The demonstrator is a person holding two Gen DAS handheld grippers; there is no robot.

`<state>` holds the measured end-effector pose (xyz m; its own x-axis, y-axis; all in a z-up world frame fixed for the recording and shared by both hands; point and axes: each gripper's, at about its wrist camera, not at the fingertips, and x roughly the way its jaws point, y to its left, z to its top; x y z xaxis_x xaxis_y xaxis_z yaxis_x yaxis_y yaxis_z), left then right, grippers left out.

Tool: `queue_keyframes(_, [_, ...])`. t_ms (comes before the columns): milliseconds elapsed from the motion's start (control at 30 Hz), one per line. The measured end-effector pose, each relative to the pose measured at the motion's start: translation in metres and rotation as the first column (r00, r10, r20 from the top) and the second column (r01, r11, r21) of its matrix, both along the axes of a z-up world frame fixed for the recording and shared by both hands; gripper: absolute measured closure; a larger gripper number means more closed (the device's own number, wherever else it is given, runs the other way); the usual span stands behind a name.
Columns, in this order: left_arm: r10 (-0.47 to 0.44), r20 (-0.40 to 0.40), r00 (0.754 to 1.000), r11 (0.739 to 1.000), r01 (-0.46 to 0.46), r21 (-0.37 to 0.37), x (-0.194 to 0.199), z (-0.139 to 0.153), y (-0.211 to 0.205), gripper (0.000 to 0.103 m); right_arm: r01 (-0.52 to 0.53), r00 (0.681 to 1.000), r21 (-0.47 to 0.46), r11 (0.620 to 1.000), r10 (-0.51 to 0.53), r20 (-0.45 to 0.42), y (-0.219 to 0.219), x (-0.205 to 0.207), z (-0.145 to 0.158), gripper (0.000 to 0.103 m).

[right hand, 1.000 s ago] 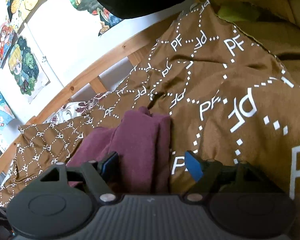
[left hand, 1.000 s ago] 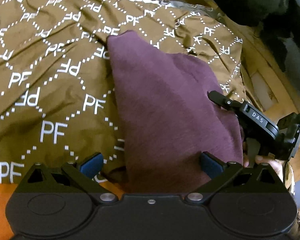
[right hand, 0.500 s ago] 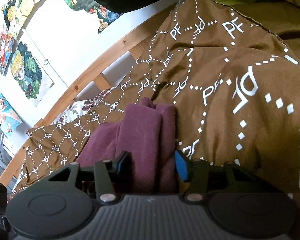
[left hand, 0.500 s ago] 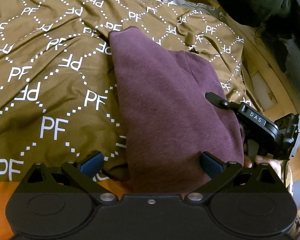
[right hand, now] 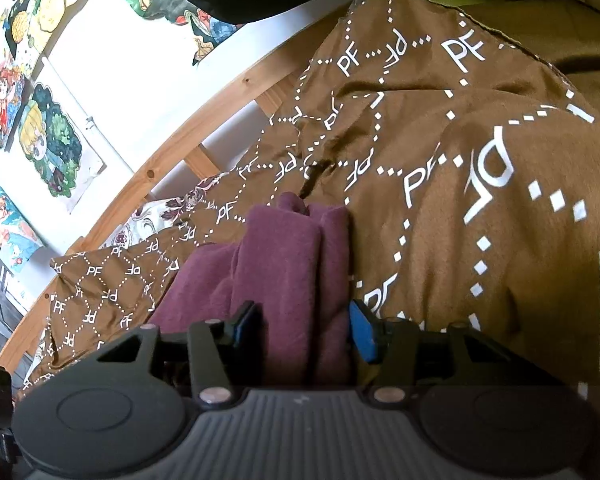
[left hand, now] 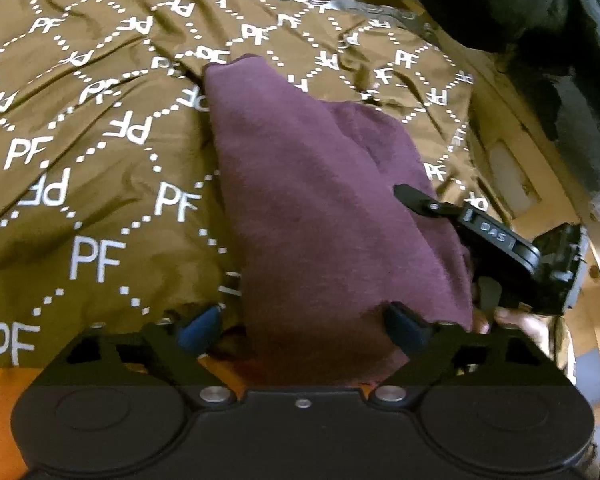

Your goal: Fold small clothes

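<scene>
A maroon garment [left hand: 324, 208] lies folded lengthwise on a brown bedspread printed with white PF letters [left hand: 96, 184]. My left gripper [left hand: 304, 326] is open, its blue-padded fingers astride the garment's near end. My right gripper [right hand: 304, 324] has narrowed around a bunched edge of the same garment [right hand: 288, 264], with the cloth filling the space between its pads. The right gripper also shows in the left wrist view [left hand: 496, 248], at the garment's right edge.
A wooden bed frame [right hand: 204, 120] runs behind the bedspread, with a white wall and colourful drawings [right hand: 48, 148] beyond. Dark clothing [left hand: 532, 20] hangs at the upper right. An orange sheet edge [left hand: 4, 392] shows at the near left.
My right gripper's fingers have closed in from a wide gap onto the garment's edge. My left gripper stays open and has barely shifted.
</scene>
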<state>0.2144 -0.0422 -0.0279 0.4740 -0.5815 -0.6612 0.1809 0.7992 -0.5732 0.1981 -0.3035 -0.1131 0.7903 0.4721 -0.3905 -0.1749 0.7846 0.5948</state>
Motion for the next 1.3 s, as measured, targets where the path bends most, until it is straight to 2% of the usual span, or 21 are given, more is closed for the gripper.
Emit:
queue_keyframes(33, [-0.009, -0.004, 1.000, 1.000, 0.008, -0.014, 0.000, 0.001, 0.000, 0.029, -0.004, 1.000, 0.000, 1.000, 0.004, 0.000, 0.001, 0.000, 0.000, 0.055])
queue_keyframes(67, [-0.009, -0.010, 1.000, 1.000, 0.008, -0.020, 0.001, 0.002, -0.001, 0.029, -0.009, 1.000, 0.002, 1.000, 0.009, 0.001, 0.001, 0.000, 0.000, 0.062])
queue_keyframes(233, [-0.020, 0.023, 1.000, 0.999, 0.019, 0.037, -0.003, 0.012, -0.006, 0.046, -0.002, 1.000, -0.019, 1.000, 0.002, 0.013, 0.009, -0.003, 0.007, 0.078])
queue_keyframes(333, [-0.043, 0.050, 0.998, 0.998, 0.041, 0.045, -0.007, 0.020, -0.004, 0.052, 0.011, 1.000, 0.025, 1.000, -0.012, 0.020, 0.009, -0.008, 0.014, 0.082])
queue_keyframes(433, [-0.055, 0.075, 0.996, 0.998, 0.053, 0.026, -0.012, 0.028, 0.004, 0.054, 0.019, 0.999, 0.058, 0.998, -0.022, 0.044, 0.012, -0.016, 0.025, 0.083])
queue_keyframes(667, [-0.067, 0.142, 0.988, 0.998, 0.066, 0.009, -0.041, 0.046, 0.021, 0.055, 0.013, 0.993, 0.007, 1.000, -0.013, 0.118, 0.035, -0.041, 0.058, 0.084])
queue_keyframes(900, [-0.045, 0.218, 0.975, 0.999, 0.047, -0.003, -0.069, 0.066, 0.057, 0.055, -0.006, 0.981, -0.055, 0.998, 0.016, 0.192, 0.069, -0.062, 0.093, 0.084])
queue_keyframes(1100, [0.003, 0.290, 0.957, 0.999, -0.015, 0.041, -0.075, 0.078, 0.095, 0.055, -0.047, 0.968, -0.077, 0.996, 0.065, 0.242, 0.113, -0.049, 0.113, 0.084])
queue_keyframes(1300, [0.065, 0.385, 0.921, 0.984, -0.122, 0.126, -0.069, 0.083, 0.138, 0.054, -0.126, 0.929, -0.154, 0.980, 0.171, 0.328, 0.177, -0.015, 0.131, 0.084])
